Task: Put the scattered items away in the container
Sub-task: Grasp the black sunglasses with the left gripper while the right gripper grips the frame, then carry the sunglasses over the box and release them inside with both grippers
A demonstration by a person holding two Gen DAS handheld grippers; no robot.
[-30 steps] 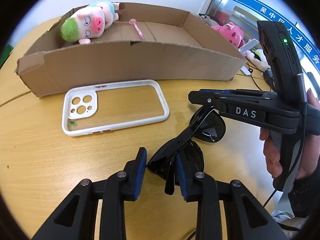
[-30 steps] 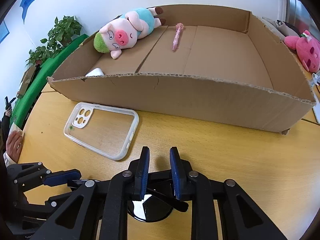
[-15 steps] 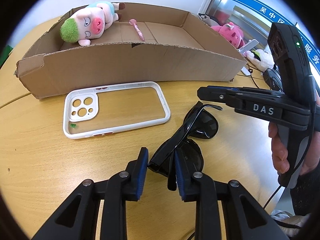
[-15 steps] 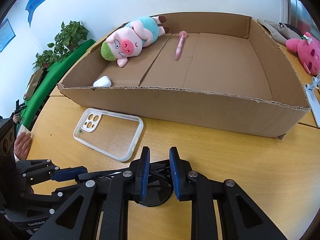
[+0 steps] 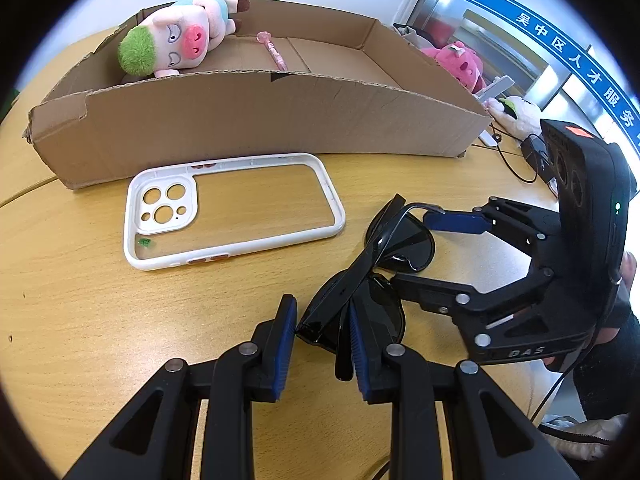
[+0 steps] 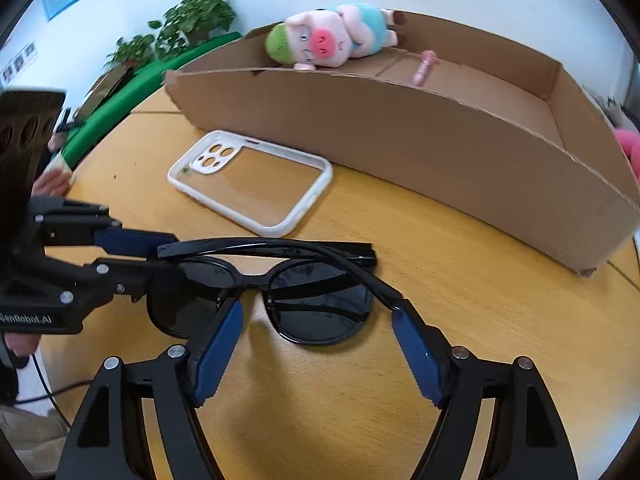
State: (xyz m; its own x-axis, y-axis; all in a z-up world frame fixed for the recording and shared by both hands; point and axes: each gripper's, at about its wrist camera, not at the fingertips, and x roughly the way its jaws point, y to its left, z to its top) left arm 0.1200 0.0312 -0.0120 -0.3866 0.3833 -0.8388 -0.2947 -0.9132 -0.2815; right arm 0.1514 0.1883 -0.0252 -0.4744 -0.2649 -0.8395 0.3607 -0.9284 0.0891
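Left wrist view shows the left gripper clamped on one end of the folded sunglasses, its blue pads pressing the frame corner and folded temple; the glasses rest on the wooden table, just in front of the cardboard box and beside the white phone case; the right gripper sits at their far end. Right wrist view confirms that the right gripper has just been opening; its jaws now stand wide apart, with one lens and the bridge lying between them but neither pad pressing, though one curved temple tip rests near the right pad.

The step in hand looks like the handover of the sunglasses to a single grip before lifting them into the box, where a plush pig and a pink pen already lie. To do it well, the left hand should keep its clamp firm on the frame rather than the lens; the right should clear the temple tip without snagging it; the lift should rise high enough to pass the near wall, then set the glasses down on bare cardboard; the phone case remains to be collected.
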